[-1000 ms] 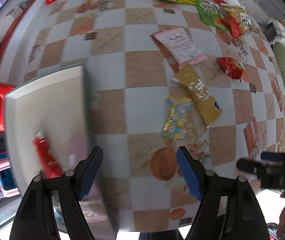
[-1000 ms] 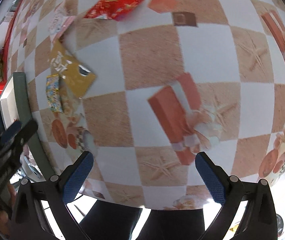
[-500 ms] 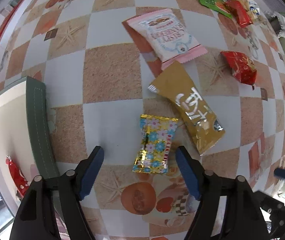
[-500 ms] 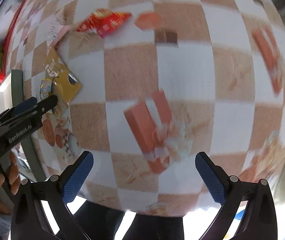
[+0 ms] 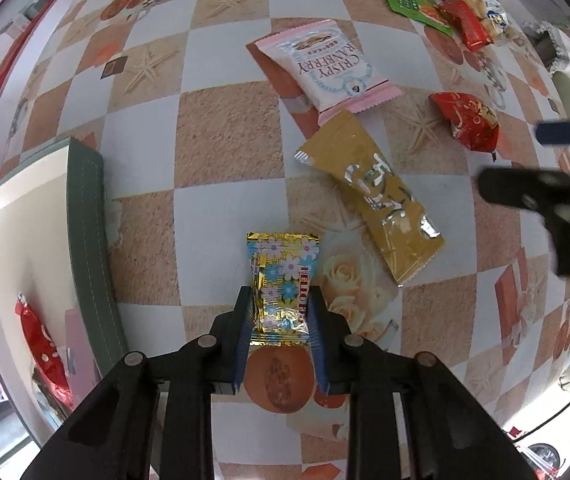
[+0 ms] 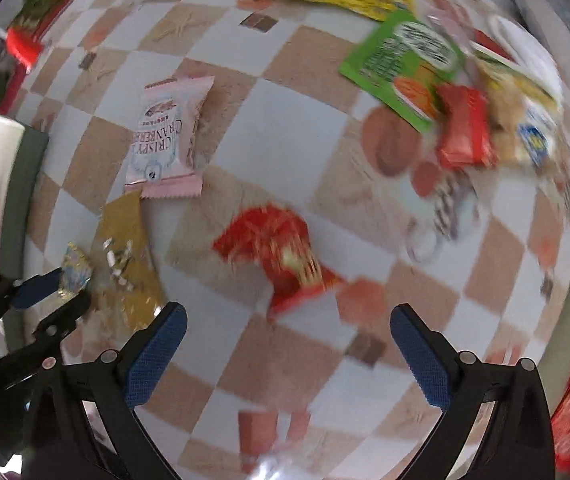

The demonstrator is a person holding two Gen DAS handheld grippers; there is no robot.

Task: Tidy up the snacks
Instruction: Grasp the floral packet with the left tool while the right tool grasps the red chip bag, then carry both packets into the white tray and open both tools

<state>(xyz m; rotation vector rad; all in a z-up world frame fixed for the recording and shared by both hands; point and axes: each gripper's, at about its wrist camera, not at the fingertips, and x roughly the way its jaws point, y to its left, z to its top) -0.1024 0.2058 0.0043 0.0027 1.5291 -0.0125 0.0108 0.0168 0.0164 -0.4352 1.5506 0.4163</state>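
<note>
Where the checkered desk fills the lower centre of the left wrist view, the floral foil packet lies flat with its near half between the blue pads of the left hand-held gripper, whose jaws are closing and already press its sides. It is gold, printed with blue and white flowers. That hand-held gripper points straight down. The right hand-held gripper gapes wide, empty, above a red packet.

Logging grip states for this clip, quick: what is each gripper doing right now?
Left gripper: jaws closing on the flowered gold candy packet, pads against its sides.
Right gripper: open, holding nothing.
</note>
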